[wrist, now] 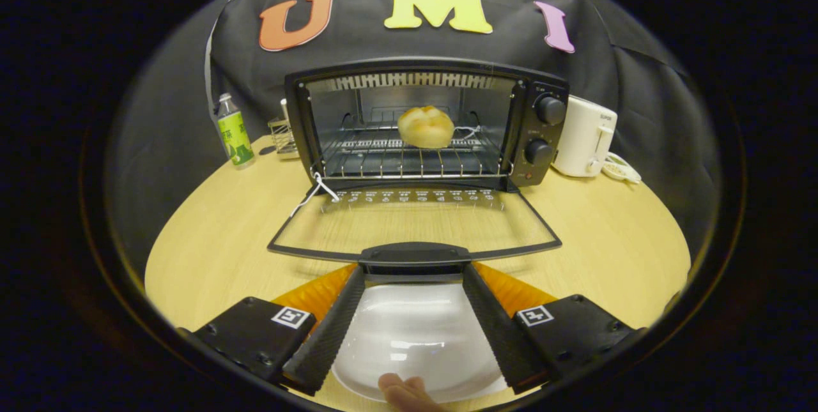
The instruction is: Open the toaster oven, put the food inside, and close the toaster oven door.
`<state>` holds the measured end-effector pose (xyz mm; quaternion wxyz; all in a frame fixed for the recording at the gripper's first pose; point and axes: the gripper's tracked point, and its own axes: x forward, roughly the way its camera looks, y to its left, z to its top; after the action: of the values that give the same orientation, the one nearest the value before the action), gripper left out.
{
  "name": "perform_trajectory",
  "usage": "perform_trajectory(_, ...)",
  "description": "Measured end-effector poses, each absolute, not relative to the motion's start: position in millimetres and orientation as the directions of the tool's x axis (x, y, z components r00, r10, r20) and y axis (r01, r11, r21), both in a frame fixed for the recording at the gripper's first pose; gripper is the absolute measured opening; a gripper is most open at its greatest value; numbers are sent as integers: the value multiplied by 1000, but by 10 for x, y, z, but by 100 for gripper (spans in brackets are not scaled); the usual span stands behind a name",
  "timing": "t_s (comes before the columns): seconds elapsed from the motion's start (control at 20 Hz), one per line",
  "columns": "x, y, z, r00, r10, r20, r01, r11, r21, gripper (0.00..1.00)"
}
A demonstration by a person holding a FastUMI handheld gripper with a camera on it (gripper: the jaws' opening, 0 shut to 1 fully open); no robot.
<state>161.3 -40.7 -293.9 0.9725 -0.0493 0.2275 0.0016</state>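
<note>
The black toaster oven [540, 131] stands at the back of the wooden table with its glass door [415, 223] folded down flat toward me. A round bread roll [425, 126] rests on the wire rack [409, 160] inside. My gripper [414, 271] is open and wide. Its ribbed fingertips [353, 281] sit just at the two ends of the door's black handle [414, 252], and I cannot tell whether they touch it. A white plate [415, 335] lies on the table below, between the fingers. A person's fingertip [402, 391] touches the plate's near rim.
A green drink bottle [234, 134] and a small wire holder [284, 136] stand left of the oven. A white appliance [585, 137] and a small white dish [621, 170] sit on its right. A white string [313, 193] hangs from the door's left hinge.
</note>
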Motion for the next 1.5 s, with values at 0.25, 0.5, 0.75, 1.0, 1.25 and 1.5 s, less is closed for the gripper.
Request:
perform_trajectory(0.25,1655,-343,-2431,964,-25,-264,-28,981,-194,100)
perform_trajectory(0.5,1724,-305,-2353,966,-1,-258,-36,990,-137,100)
perform_trajectory(0.75,1856,-290,-2052,985,38,-166,-60,989,-134,100)
perform_trajectory(1.0,2089,-233,-1739,995,34,-97,-48,989,-140,100)
perform_trajectory(1.25,2315,-216,-1533,998,14,-65,-24,988,-153,100)
perform_trajectory(1.5,2201,-188,-1505,997,21,-75,-30,992,-124,100)
